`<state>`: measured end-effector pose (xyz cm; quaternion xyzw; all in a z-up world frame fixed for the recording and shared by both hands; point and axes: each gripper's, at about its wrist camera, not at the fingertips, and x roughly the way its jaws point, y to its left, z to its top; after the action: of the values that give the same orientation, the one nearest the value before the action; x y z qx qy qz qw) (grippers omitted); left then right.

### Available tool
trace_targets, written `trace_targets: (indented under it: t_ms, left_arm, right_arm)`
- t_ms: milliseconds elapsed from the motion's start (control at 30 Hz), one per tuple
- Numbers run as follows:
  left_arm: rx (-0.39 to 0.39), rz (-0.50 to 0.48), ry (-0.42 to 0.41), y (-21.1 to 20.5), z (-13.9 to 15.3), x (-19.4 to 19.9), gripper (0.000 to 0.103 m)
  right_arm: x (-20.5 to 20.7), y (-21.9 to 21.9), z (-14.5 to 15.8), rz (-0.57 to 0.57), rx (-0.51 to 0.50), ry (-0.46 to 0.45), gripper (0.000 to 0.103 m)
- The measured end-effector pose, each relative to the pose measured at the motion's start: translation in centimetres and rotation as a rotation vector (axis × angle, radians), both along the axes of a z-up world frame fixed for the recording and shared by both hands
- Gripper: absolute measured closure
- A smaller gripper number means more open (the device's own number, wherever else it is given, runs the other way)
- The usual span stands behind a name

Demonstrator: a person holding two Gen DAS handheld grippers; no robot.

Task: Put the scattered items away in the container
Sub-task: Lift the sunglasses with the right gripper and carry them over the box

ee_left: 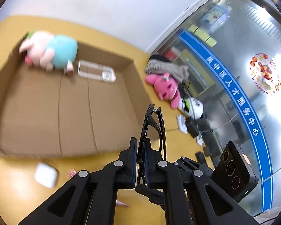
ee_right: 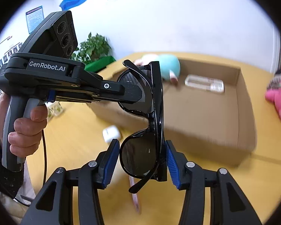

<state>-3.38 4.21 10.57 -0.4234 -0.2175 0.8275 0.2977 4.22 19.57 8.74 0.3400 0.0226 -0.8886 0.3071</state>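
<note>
My left gripper (ee_left: pixel 140 146) is shut on folded black sunglasses (ee_left: pixel 155 125), held in the air over the near right edge of the open cardboard box (ee_left: pixel 37 112). In the right wrist view the left gripper (ee_right: pixel 134 93) clamps the upper lens of the sunglasses (ee_right: pixel 140 155). My right gripper (ee_right: pixel 142 150) is open, its blue pads (ee_right: pixel 110 161) on either side of the lower lens; I cannot tell whether they touch. In the box lie a pink and teal plush (ee_left: pixel 52 51) and a clear plastic case (ee_left: pixel 96 71).
On the yellow table (ee_left: pixel 16 187): a small white case (ee_left: pixel 45 174) and a pink pen (ee_left: pixel 121 203) in front of the box, a pink plush (ee_left: pixel 165 87), grey cloth (ee_left: pixel 168 66), a white and green toy (ee_left: pixel 193 107) to the right. Glass wall at right.
</note>
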Motion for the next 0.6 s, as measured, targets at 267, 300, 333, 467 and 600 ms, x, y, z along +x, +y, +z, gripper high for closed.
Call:
trace_targets:
  t_ms: [267, 300, 333, 467, 600]
  left_arm:
    - [-0.015, 0.020, 0.125, -4.2, 6.6, -2.4, 0.097]
    - [-0.020, 0.022, 0.134, -4.6, 7.2, -2.8, 0.097]
    - [-0.025, 0.027, 0.143, -5.3, 7.9, -3.5, 0.097]
    - [-0.041, 0.045, 0.139, -7.0, 8.7, -6.0, 0.097]
    - [-0.032, 0.062, 0.105, -8.8, 8.1, -8.7, 0.098]
  right_arm:
    - [-3.2, -3.9, 6.2, 0.026, 0.014, 0.125, 0.055]
    - [-3.7, -4.2, 6.5, 0.029, 0.012, 0.131, 0.055]
    - [-4.5, -4.8, 7.1, 0.034, 0.004, 0.132, 0.055]
    - [-7.6, -6.3, 8.1, 0.054, -0.036, 0.099, 0.055]
    - [-11.0, -8.5, 7.8, 0.081, -0.067, 0.033, 0.055]
